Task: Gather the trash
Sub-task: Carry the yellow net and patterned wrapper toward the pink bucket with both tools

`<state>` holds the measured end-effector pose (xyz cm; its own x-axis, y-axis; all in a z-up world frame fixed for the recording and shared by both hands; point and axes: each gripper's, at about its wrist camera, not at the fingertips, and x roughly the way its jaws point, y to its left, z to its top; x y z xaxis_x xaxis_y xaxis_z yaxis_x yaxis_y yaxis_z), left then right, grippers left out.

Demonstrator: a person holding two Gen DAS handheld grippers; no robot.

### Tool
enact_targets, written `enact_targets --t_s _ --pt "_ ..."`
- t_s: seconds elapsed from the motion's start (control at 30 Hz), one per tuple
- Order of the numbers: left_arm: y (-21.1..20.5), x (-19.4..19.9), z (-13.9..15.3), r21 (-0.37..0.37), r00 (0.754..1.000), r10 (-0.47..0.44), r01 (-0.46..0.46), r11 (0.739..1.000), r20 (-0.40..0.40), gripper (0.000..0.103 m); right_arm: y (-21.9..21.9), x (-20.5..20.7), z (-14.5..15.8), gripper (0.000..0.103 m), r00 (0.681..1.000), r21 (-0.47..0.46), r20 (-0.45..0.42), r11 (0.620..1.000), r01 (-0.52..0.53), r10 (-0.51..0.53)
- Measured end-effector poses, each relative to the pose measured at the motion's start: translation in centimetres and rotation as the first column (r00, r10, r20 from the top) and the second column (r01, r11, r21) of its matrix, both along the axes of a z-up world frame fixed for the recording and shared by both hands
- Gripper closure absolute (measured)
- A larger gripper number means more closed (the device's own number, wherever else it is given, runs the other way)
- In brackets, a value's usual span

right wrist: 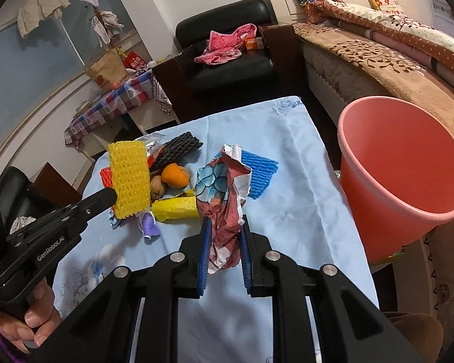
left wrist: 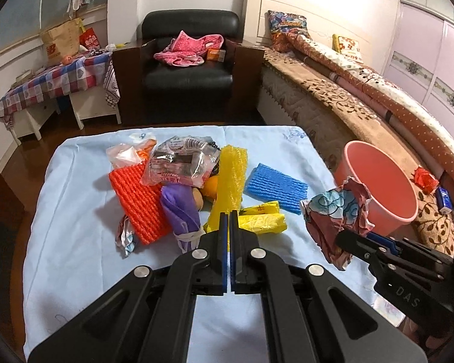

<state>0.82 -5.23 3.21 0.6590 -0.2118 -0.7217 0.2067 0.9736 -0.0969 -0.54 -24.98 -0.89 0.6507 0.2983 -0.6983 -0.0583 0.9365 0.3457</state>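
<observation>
My right gripper (right wrist: 224,236) pinches the crumpled wrapper (right wrist: 227,199) loosely by its tail, so it may slip short of the pink bucket (right wrist: 408,224).

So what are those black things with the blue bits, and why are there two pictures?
They are tongs that a person holds, one in each hand. Each carries a little camera looking along its two fingers, so there is one picture per hand. The left tongs are shut and hold nothing. The right tongs pinch a crumpled flowery wrapper, lifted beside the pink bucket. You can see the left hand in the right picture. On the light blue cloth lies more rubbish: an orange foam net, a yellow foam net, a blue foam net, a yellow bag and a clear wrapper.
</observation>
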Motion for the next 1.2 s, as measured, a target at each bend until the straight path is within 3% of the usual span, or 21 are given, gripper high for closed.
enact_targets --t_s 0.63,1.2 --pt "3.8 -0.3 -2.0 -0.005 0.989 0.139 -0.139 0.990 -0.060 0.103 4.4 1.0 -1.3 0.086 0.995 -0.076 -0.051 0.993 -0.093 0.089" --pt "4.7 0.2 -2.4 0.005 0.985 0.163 -0.163 0.987 -0.059 0.103 5.2 1.8 -2.2 0.086 0.992 -0.086 -0.074 0.990 -0.108 0.101"
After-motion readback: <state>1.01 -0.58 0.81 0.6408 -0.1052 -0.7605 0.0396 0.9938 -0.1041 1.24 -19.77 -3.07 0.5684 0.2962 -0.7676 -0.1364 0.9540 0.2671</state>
